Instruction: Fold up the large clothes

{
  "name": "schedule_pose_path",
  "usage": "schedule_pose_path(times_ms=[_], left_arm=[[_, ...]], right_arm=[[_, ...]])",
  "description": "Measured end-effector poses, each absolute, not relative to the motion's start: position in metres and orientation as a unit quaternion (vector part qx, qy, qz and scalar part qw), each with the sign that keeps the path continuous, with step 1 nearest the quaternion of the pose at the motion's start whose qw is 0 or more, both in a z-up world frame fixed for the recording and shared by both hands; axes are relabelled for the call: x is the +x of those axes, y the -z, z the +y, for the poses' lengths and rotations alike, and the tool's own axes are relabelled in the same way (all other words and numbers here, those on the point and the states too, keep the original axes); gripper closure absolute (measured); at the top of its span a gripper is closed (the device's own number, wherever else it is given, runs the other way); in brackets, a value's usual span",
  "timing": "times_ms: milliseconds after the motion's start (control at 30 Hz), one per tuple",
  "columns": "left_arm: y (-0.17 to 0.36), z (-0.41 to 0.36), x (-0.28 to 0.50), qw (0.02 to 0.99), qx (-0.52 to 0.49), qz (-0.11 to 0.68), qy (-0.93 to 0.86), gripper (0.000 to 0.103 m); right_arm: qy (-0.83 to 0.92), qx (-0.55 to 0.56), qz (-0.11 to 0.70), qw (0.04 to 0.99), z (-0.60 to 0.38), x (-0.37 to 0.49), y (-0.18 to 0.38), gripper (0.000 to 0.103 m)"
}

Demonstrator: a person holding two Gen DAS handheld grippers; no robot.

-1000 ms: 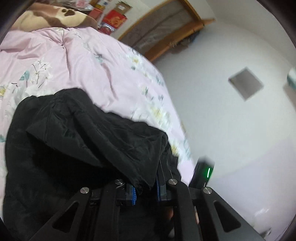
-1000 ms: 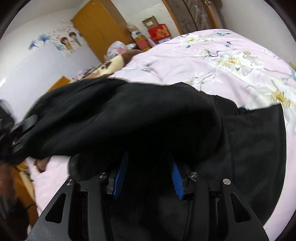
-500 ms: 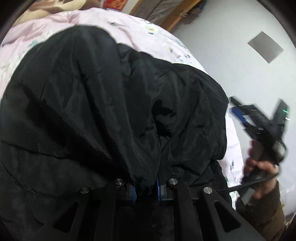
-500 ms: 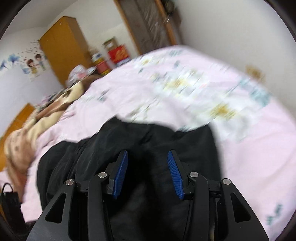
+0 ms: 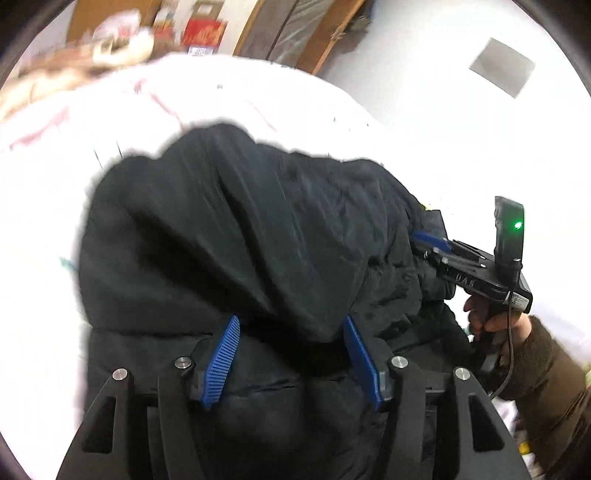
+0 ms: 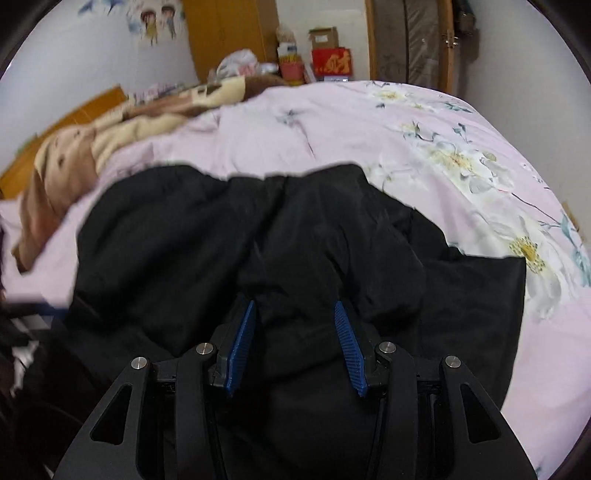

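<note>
A large black padded jacket (image 5: 240, 229) lies bunched in a thick fold on the pink floral bedcover (image 6: 369, 140). My left gripper (image 5: 291, 321) sits low over the jacket's near edge. Its jaws are opening, and a hanging fold of black cloth lies between the blue pads (image 5: 221, 362) without being pressed. In the left wrist view my right gripper (image 5: 424, 240) reaches in from the right, its tip against the jacket's right end. Seen in its own view, the right gripper (image 6: 294, 304) stands open over the jacket (image 6: 221, 240), with cloth lying beneath and between the pads, not pinched.
A brown and cream blanket (image 6: 92, 147) lies on the bed's far left. Boxes (image 6: 328, 59) and a wooden wardrobe (image 6: 229, 33) stand behind the bed. A white wall (image 5: 443, 110) runs along the bed's right side. A hand in a brown sleeve (image 5: 546, 362) holds the right gripper.
The left jaws went from pinched on the jacket's edge to apart, and the jacket dropped onto the bed in a folded heap. The right gripper came back down over the jacket's right end.
</note>
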State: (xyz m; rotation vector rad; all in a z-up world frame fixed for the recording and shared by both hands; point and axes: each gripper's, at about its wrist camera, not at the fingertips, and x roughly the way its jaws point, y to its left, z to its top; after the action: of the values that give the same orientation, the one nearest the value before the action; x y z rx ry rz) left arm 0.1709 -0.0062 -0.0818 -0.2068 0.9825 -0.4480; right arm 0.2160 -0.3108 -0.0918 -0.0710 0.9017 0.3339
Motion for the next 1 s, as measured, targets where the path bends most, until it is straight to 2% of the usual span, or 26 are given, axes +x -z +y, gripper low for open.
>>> schedule_pose_path(times_ms=[167, 333, 433, 600, 733, 1000], left_arm=[[0.043, 0.012, 0.199, 0.881, -0.074, 0.422, 0.201, 0.043], [0.059, -0.02, 0.248, 0.88, -0.067, 0.437, 0.176, 0.043], [0.082, -0.03, 0.266, 0.879, -0.049, 0.455, 0.135, 0.043], [0.125, -0.04, 0.271, 0.88, 0.005, 0.466, 0.097, 0.041], [0.152, -0.046, 0.275, 0.881, -0.002, 0.466, 0.079, 0.041], [0.168, -0.041, 0.269, 0.882, -0.02, 0.464, 0.084, 0.04]], right_arm=[[-0.164, -0.027, 0.399, 0.902, -0.319, 0.203, 0.059, 0.057], [-0.193, -0.053, 0.372, 0.906, -0.293, 0.2, 0.038, 0.057], [-0.186, -0.079, 0.394, 0.897, -0.28, 0.21, 0.058, 0.057], [-0.159, -0.047, 0.431, 0.887, -0.296, 0.225, 0.099, 0.057], [-0.156, -0.068, 0.435, 0.884, -0.293, 0.224, 0.115, 0.057], [-0.148, -0.067, 0.445, 0.881, -0.291, 0.225, 0.135, 0.057]])
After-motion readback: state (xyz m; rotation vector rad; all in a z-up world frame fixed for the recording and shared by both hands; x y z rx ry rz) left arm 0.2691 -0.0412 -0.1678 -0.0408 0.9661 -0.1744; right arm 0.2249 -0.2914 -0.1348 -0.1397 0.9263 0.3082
